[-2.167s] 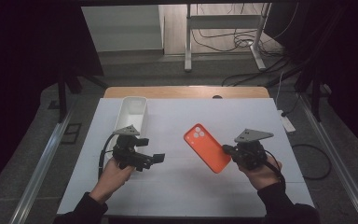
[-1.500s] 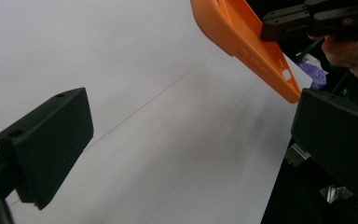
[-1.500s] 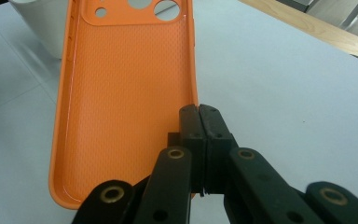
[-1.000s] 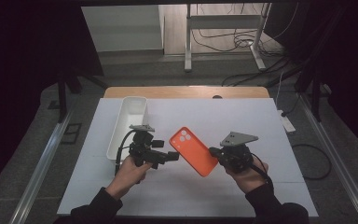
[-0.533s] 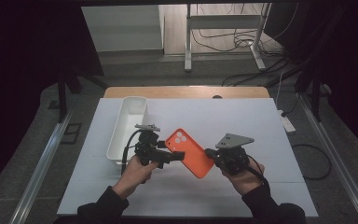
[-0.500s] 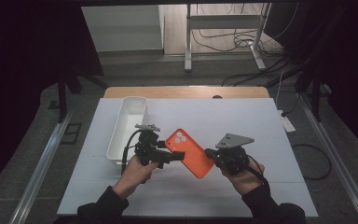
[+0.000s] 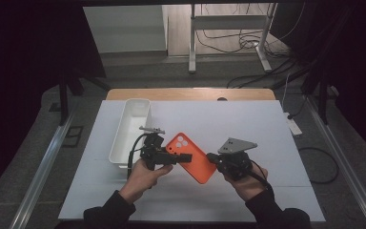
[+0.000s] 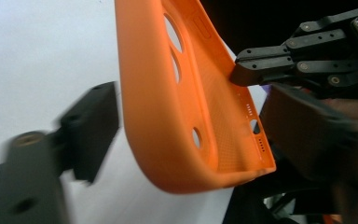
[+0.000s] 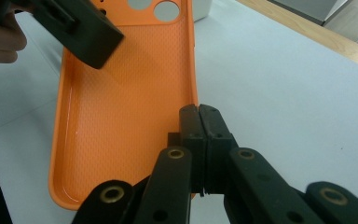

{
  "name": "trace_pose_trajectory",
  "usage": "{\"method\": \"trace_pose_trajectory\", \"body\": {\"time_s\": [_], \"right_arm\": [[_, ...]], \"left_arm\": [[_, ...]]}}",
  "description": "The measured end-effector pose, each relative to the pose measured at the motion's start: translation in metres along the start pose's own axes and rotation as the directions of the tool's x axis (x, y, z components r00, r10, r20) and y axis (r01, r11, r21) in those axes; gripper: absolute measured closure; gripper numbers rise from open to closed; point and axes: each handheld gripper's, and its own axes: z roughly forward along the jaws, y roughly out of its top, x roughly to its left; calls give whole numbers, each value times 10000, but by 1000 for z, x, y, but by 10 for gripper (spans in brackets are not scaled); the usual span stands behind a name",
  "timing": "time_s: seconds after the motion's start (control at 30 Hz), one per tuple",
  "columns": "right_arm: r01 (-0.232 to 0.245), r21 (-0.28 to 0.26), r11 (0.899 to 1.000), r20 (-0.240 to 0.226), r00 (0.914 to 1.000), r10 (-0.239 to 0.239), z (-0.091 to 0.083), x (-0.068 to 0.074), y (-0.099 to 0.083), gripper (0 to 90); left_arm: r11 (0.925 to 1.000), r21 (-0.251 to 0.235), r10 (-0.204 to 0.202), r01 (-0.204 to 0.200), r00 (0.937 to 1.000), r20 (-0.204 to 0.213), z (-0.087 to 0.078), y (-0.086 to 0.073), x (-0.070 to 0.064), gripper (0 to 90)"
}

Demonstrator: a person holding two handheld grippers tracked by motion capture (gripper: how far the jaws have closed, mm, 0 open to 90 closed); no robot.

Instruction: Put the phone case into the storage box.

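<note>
Right tool [image 9: 199, 140] clenched on orange phone case [image 7: 190, 157] edge; left tool [image 8: 186, 126] released, jaws astride case. Risk: soft case slips if right lets go early, drops on counter [image 7: 267, 129]

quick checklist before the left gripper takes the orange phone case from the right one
1. Right gripper shut on the phone case edge: ok, jaws pinched together on the side wall in the right gripper view.
2. Left gripper jaws astride the case: ok, one jaw on each side of the near edge in the left gripper view.
3. Left gripper closed on the case: not ok, a gap shows beside the outer jaw.
4. Case lifted off the table: cannot tell from the high view.
5. White bin free of the hands: ok, it sits apart at the left.
</note>
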Motion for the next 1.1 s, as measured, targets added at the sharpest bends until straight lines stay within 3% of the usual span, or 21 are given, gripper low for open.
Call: {"method": "trace_pose_trajectory", "body": {"time_s": [0.17,0.4,0.57,0.7,0.87,1.0,1.1], "right_arm": [[69,-37,10000,-21,10000,-69,0,2,0,891],[104,-95,9999,-9,9999,-105,1,3,0,890],[188,-50,9998,-6,9998,-188,2,4,0,889],[258,8,9997,-50,9997,-258,4,5,-1,877],[222,20,9998,-168,9996,-221,6,5,-3,852],[71,-77,9999,-229,9997,-73,4,3,-3,784],[-190,-27,9998,-458,9988,188,0,-1,-4,652]], "left_arm": [[9995,-24,-315,317,9983,488,0,-1,1,471],[9968,12,-793,798,9897,1195,2,-2,3,717],[9932,49,-1156,1161,9831,1422,2,-3,6,780],[9927,39,-1194,1202,9816,1489,2,-4,7,836],[9932,-28,-1149,1166,9824,1473,1,-5,8,843],[9952,18,-968,974,9869,1294,-1,-4,7,843],[9967,70,-812,809,9884,1281,-2,-4,8,843]]}}
